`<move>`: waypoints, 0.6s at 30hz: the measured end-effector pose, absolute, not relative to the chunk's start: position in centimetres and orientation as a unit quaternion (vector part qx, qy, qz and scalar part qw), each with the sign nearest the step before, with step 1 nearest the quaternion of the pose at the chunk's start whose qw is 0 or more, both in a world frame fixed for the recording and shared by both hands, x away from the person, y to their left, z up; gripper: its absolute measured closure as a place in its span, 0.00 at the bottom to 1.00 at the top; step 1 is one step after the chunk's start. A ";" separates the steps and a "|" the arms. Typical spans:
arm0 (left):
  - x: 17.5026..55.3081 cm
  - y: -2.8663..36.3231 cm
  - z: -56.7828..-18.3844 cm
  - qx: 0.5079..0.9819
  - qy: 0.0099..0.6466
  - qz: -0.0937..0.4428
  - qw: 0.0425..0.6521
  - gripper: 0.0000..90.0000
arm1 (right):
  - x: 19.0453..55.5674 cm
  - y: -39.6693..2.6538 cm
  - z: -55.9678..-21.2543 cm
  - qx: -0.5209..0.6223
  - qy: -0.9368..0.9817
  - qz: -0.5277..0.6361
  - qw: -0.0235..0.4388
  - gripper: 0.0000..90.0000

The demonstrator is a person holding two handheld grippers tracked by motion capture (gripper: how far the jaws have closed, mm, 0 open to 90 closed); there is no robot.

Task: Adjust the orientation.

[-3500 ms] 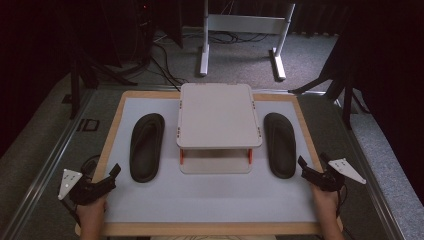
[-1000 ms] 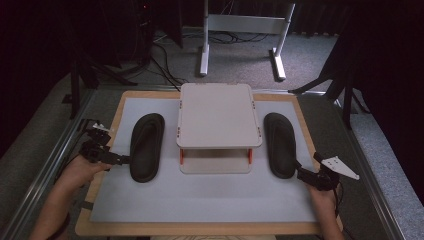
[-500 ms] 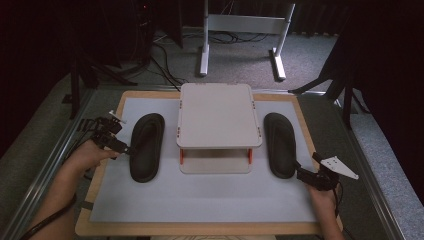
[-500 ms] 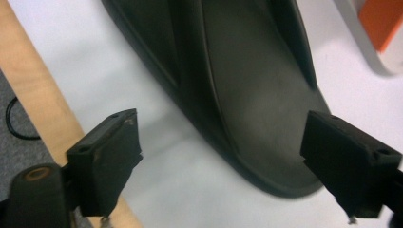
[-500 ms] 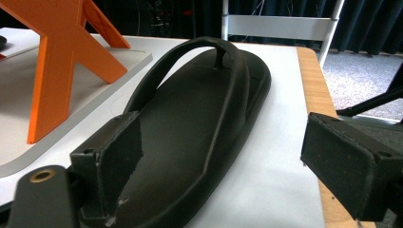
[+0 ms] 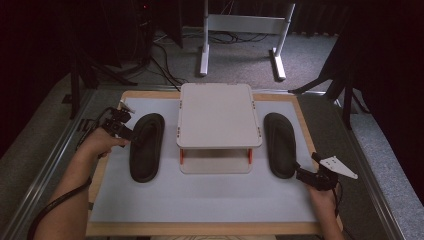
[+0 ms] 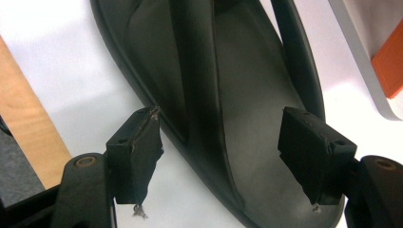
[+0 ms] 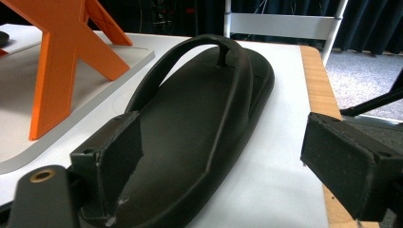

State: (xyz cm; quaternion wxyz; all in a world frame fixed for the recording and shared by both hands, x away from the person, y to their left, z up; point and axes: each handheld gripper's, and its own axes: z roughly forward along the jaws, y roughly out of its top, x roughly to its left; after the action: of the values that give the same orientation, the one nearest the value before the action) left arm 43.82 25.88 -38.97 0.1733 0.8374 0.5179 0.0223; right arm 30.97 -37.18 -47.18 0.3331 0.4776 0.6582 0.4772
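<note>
White mat [image 6: 200, 200]: left slipper [image 6: 146, 146] between closing left hand-held gripper [image 6: 131, 135] jaws.

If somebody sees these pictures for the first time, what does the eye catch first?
Probably the pale two-level stand with orange posts, in the middle of the white mat. A black flip-flop lies on each side: the left flip-flop with the left gripper at its edge, the right flip-flop with the right gripper at its near end.

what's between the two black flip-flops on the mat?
The high view shows a small white two-tier stand with orange legs sitting between the left flip-flop and the right flip-flop, apart from both with bare white mat either side.
</note>
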 end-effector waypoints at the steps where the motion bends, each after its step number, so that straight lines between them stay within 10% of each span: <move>1: 44.1 25.8 -38.9 0.837 0.519 0.020 0.175 0.34 | 31.0 -37.2 -47.2 0.477 0.659 0.477 0.333 0.14; 18: 46.9 24.5 -39.8 0.835 0.529 0.017 0.148 0.50 | 30.9 -37.2 -47.2 0.476 0.657 0.481 0.333 0.14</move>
State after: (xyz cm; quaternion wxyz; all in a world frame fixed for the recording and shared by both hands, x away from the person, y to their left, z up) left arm 46.86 24.46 -39.76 0.1482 0.8351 0.5295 0.0170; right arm 30.93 -37.19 -47.18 0.3327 0.4756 0.6575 0.4805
